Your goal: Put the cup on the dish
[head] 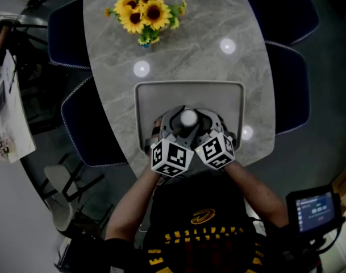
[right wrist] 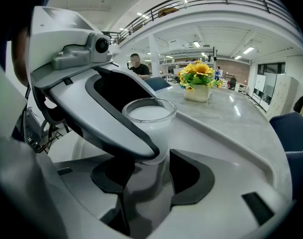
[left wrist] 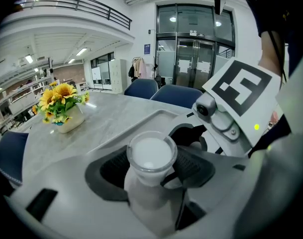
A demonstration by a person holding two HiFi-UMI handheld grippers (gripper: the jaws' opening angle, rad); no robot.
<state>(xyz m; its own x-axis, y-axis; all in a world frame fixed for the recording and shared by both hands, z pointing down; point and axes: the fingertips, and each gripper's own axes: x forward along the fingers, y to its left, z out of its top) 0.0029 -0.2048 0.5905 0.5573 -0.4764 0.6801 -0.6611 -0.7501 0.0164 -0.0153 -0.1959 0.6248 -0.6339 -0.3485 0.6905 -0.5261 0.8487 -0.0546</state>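
Left gripper: jaws closed on the cup. In the left gripper view I read both dark pads against the cup's sides, with the white fill level visible just below the rim.

Right gripper: jaws apart. In the right gripper view the cup stands at the jaw tips, and one jaw of the left gripper crosses in front of it on the left side. I do not read a grip from this gripper.

Position of the cup: in the head view both grippers sit close together over the near half of the dish, with the cup between them and inside the dish rim. The dish lies on the grey table, well apart from the sunflowers at the far end.

Task status, as I judge it:
1. Cup grasped: done.
2. Cup brought over the dish: done.
3. Cup seated on the dish floor: unconfirmed. No view shows the cup base clearly, so I cannot tell contact from a small gap.
4. Release and clear: not yet done; the left jaws are on the cup.

Remaining work: confirm seating, spread the left jaws, and draw both grippers back without tipping the filled cup.
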